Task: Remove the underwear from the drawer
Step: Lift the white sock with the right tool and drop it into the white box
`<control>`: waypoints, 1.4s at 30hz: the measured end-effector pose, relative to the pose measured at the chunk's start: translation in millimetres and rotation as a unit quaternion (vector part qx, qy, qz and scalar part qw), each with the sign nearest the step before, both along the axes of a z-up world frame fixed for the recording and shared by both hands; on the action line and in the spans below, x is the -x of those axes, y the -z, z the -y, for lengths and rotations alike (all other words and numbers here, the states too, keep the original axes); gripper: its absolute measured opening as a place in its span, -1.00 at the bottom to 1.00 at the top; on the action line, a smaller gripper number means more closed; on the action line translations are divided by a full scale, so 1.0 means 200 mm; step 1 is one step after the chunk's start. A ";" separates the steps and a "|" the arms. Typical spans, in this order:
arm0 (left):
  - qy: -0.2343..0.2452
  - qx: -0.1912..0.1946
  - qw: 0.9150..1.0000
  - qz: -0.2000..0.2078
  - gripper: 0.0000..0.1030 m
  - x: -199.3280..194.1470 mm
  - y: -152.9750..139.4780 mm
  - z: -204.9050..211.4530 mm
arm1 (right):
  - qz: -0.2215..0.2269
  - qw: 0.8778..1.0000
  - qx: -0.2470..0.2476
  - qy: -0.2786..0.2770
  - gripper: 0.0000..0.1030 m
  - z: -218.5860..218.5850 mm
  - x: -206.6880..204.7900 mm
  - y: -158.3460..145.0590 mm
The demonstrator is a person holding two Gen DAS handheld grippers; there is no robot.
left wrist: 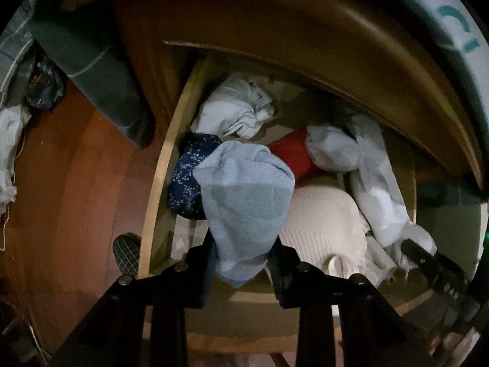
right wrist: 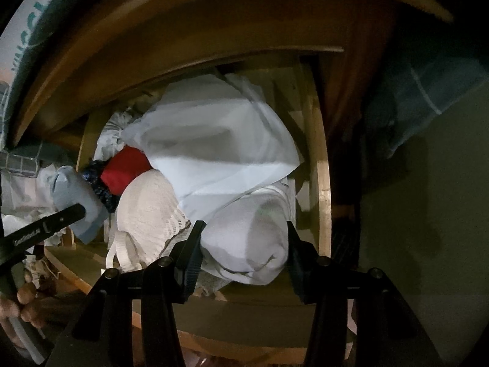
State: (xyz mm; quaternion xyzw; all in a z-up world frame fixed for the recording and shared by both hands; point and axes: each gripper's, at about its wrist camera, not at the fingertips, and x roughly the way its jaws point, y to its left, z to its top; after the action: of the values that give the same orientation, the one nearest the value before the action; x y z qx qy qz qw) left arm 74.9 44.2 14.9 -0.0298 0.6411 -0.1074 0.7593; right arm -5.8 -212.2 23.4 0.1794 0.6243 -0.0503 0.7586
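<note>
The open wooden drawer (left wrist: 159, 165) stood over a brown floor. The left gripper (left wrist: 243, 258) was clamped on a light blue garment (left wrist: 244, 202), the right gripper (right wrist: 244, 253) on a white garment (right wrist: 247, 241). Both were lifted but above the drawer; red, navy and cream pieces remained inside.

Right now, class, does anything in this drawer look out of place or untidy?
Yes. The drawer is a jumble: a red item, a dark floral piece and white bundles lie crumpled, not folded. Nothing looks torn or spilled.
</note>
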 end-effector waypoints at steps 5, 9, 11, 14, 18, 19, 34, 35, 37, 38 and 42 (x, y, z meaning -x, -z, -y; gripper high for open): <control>0.011 0.004 0.999 0.036 -0.40 0.05 -0.06 -0.03 | 0.020 1.000 0.002 0.010 -0.11 0.01 0.02 -0.05; 0.004 0.014 0.998 0.053 -0.40 0.05 -0.07 -0.08 | 0.021 1.000 -0.005 0.020 -0.11 0.01 0.05 -0.08; -0.008 0.018 0.999 0.041 -0.40 0.04 -0.04 -0.09 | 0.012 1.000 -0.013 0.021 -0.11 0.01 0.07 -0.07; -0.026 0.052 0.998 0.030 -0.40 0.03 -0.03 -0.13 | 0.000 1.000 -0.011 0.019 -0.11 0.00 0.09 -0.08; -0.014 0.040 0.997 0.060 -0.40 0.05 -0.09 -0.12 | 0.001 1.000 0.004 0.009 -0.11 -0.03 0.11 -0.16; -0.011 0.045 0.997 0.062 -0.40 0.06 -0.09 -0.12 | 0.002 1.000 0.006 0.007 -0.11 -0.03 0.11 -0.18; -0.008 0.054 0.996 0.070 -0.40 0.07 -0.12 -0.13 | 0.082 0.995 0.035 -0.036 -0.11 -0.16 0.07 -0.75; -0.008 0.054 0.996 0.072 -0.40 0.07 -0.12 -0.13 | 0.094 0.994 0.040 -0.040 -0.11 -0.17 0.06 -0.82; -0.006 0.054 0.996 0.075 -0.40 0.08 -0.13 -0.12 | 0.123 0.990 0.048 -0.047 -0.11 -0.19 0.02 -0.97; -0.004 0.054 0.996 0.078 -0.40 0.08 -0.13 -0.12 | 0.137 0.988 0.051 -0.050 -0.11 -0.20 0.01 -1.04; 0.000 0.049 0.995 0.085 -0.40 0.08 -0.14 -0.11 | 0.195 0.977 0.066 -0.058 -0.11 -0.23 -0.12 -1.30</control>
State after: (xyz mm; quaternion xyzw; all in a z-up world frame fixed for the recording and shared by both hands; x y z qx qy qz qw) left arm 57.9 66.5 42.5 -0.0578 0.5684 -0.1404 0.8086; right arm 19.1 -165.7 284.2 0.0987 0.4689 -0.0117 0.8777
